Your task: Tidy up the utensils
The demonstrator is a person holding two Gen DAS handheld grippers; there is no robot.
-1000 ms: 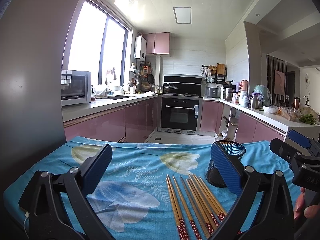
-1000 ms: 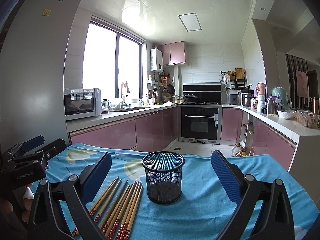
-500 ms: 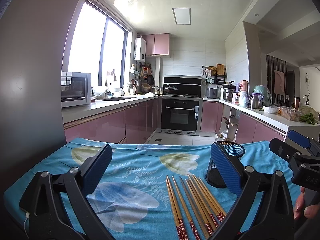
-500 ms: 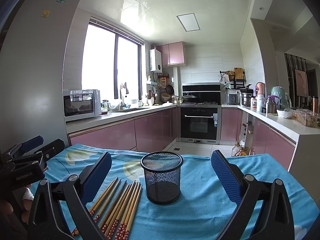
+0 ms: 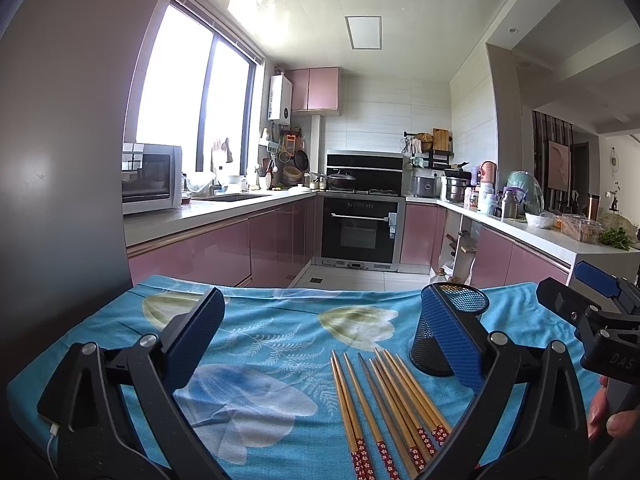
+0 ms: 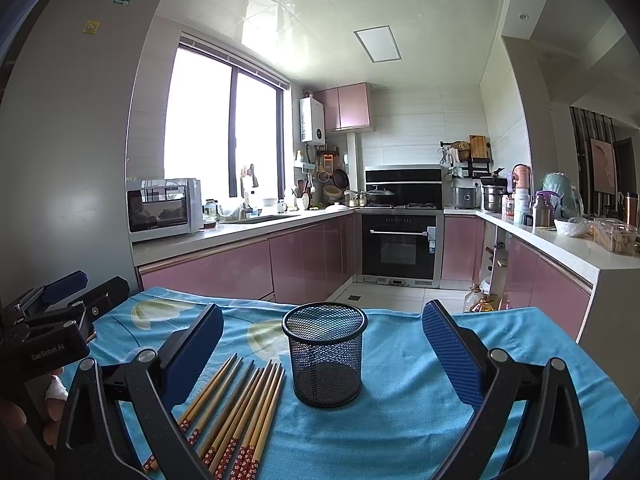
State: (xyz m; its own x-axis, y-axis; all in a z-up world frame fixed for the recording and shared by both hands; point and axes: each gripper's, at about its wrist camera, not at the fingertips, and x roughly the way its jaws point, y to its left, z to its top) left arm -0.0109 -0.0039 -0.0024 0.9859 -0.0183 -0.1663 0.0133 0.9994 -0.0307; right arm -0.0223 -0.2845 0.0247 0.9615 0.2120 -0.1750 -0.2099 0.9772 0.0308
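Several wooden chopsticks (image 5: 384,400) with red patterned ends lie side by side on the blue floral tablecloth (image 5: 256,344). They also show in the right wrist view (image 6: 240,404). A black mesh cup (image 6: 325,356) stands upright and empty just right of them; in the left wrist view the cup (image 5: 464,320) is partly hidden behind my right-hand finger. My left gripper (image 5: 320,336) is open and empty, above the cloth, left of the chopsticks' tips. My right gripper (image 6: 322,344) is open and empty, its fingers either side of the cup but nearer the camera.
The table's far edge (image 6: 392,312) drops to the kitchen floor. A grey fridge (image 6: 68,140) rises at the left. Pink cabinets and counters (image 6: 240,256) ring the room behind. Each gripper shows at the edge of the other's view (image 5: 592,320) (image 6: 52,320).
Both views have shifted only slightly; the chopsticks and cup have not moved and both grippers stay open.
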